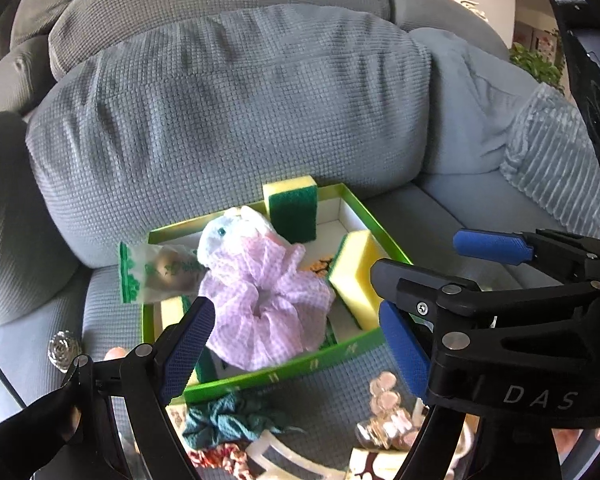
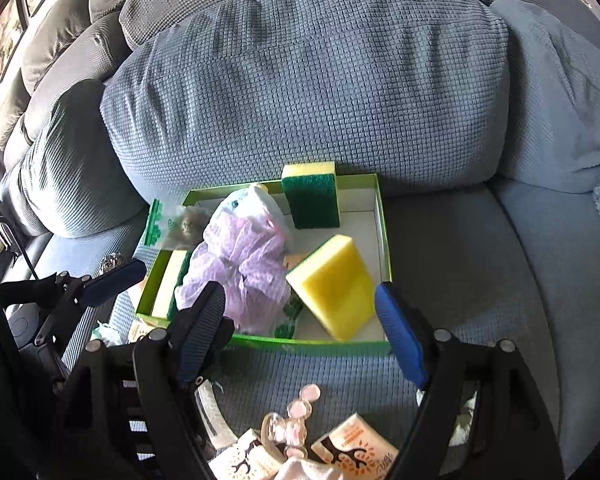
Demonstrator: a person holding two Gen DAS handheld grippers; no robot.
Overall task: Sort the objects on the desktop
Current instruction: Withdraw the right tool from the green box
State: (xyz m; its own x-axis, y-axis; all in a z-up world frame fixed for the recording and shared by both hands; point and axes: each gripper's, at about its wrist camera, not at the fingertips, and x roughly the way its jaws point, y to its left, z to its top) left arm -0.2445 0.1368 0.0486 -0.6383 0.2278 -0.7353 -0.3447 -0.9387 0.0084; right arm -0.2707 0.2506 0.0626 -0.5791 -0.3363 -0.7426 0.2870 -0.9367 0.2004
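Green box (image 2: pixel 384 240) on the sofa already holds sponges (image 2: pixel 332 288), a lilac scrunchie (image 2: pixel 244 268) & a small bag. Teal scrunchie (image 1: pixel 224 420), bead clip (image 2: pixel 296 412) etc still lie outside, near side. Left gripper (image 1: pixel 296 344) & right gripper (image 2: pixel 300 332) both spread, empty, so approx halfway

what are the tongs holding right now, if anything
Nothing. The left tongs and right tongs both stand open and empty in front of the green box.
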